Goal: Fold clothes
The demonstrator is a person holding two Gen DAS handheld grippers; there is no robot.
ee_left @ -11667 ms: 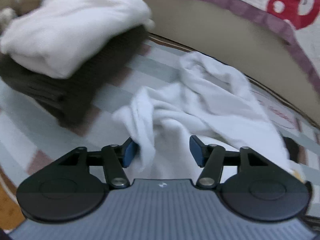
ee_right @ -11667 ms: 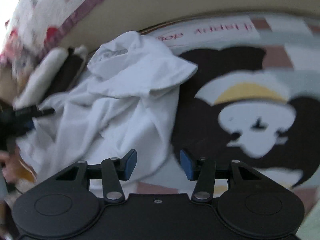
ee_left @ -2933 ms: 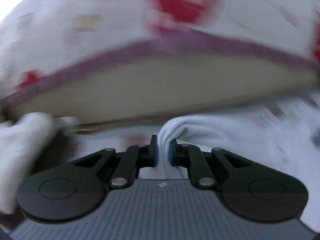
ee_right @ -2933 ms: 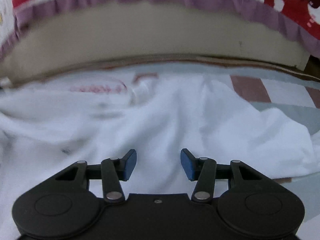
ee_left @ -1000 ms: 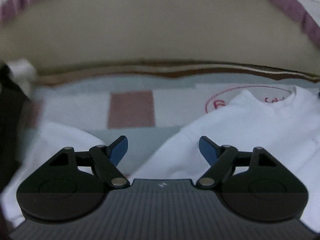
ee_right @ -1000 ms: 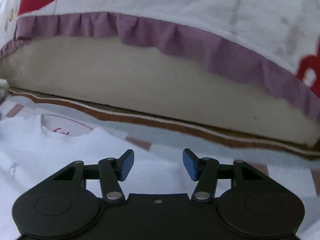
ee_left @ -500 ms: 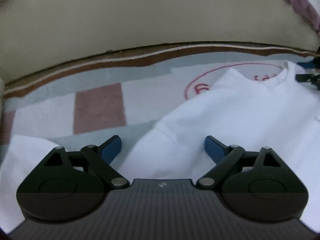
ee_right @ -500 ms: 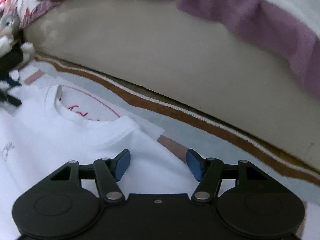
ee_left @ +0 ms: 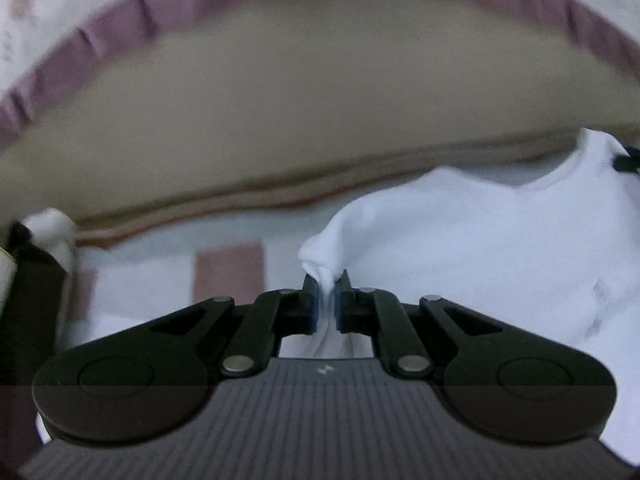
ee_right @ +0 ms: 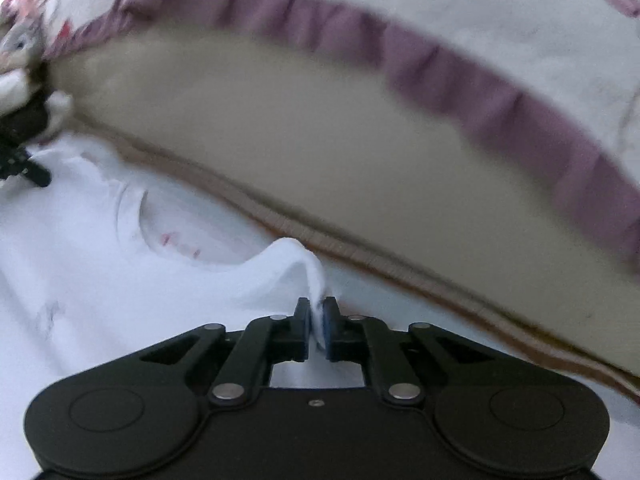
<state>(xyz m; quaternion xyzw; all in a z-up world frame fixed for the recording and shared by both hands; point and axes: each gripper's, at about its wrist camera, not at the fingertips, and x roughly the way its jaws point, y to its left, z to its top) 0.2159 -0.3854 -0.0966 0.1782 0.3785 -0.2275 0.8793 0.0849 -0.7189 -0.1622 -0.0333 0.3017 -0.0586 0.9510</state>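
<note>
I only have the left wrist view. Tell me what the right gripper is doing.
Observer: The right gripper is shut on the white T-shirt, pinching the shoulder beside the neckline.
Operator: Report what shows inside the neckline.
Observer: Red marks on the pale surface inside the collar; too blurred to read.
Operator: Describe what lies beyond the right gripper.
Observer: A mattress side under a purple-frilled sheet, with a soft toy far left.
</note>
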